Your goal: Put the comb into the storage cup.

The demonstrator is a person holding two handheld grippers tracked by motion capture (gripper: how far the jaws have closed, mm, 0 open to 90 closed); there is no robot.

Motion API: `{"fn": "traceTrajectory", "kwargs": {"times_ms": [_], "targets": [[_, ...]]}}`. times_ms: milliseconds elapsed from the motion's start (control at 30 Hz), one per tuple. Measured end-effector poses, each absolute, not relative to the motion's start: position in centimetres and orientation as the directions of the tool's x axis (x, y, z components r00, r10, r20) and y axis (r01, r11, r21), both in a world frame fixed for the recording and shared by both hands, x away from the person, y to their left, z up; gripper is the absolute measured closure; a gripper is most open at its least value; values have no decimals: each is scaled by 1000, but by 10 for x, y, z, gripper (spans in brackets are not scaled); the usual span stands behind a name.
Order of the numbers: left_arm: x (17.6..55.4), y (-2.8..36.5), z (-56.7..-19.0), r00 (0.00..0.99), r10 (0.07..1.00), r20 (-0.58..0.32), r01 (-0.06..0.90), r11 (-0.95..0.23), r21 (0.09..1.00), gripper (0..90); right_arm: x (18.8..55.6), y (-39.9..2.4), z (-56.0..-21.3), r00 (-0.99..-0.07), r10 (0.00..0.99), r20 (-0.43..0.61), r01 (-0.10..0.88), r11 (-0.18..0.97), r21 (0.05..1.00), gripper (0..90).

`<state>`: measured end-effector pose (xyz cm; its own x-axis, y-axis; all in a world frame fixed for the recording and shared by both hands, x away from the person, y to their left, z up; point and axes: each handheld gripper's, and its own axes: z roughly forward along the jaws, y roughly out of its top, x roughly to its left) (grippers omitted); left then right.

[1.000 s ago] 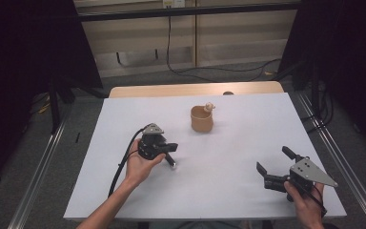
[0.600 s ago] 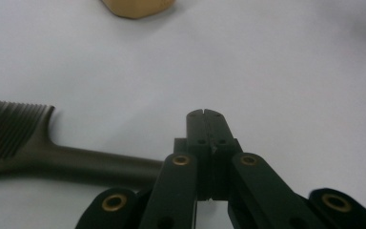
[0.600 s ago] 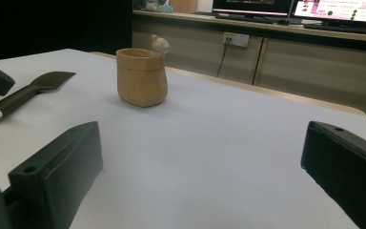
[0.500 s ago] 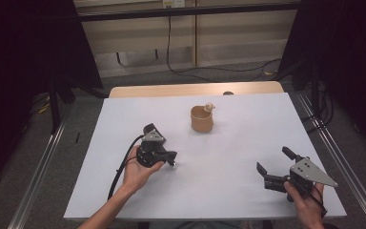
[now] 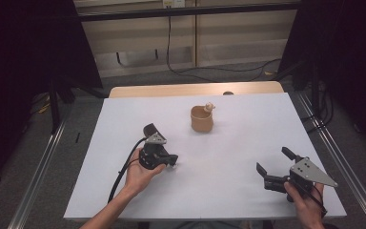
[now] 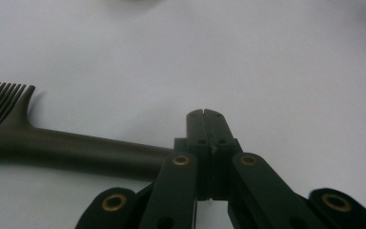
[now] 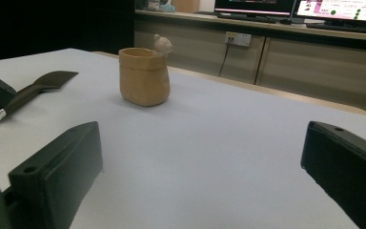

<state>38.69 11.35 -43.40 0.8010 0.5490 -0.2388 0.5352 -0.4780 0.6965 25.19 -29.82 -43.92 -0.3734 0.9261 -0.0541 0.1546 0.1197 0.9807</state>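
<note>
Tilting down, the left hand-held gripper pinches the comb.

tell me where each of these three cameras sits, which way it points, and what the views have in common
High view: above the person's side, looking forward and down on the white table; both forearms, left gripper, right gripper.
Left gripper view: rides the left gripper, looking down past shut jaws at a dark comb.
Right gripper view: low, level across the table between open jaws.
Shared: the tan cup, high and right views.

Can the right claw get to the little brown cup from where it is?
Probably yes. The right claw stands open, aimed toward the brown cup, with only bare white table between them; the comb lies off to one side.
</note>
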Motion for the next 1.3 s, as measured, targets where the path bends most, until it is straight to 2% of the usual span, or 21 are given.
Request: {"fn": "traceTrajectory", "kwargs": {"times_ms": [1300], "targets": [[381, 125, -444, 786, 564, -253, 568, -497, 657, 900, 251, -298, -439, -372, 927, -52, 157, 118, 980, 0]]}}
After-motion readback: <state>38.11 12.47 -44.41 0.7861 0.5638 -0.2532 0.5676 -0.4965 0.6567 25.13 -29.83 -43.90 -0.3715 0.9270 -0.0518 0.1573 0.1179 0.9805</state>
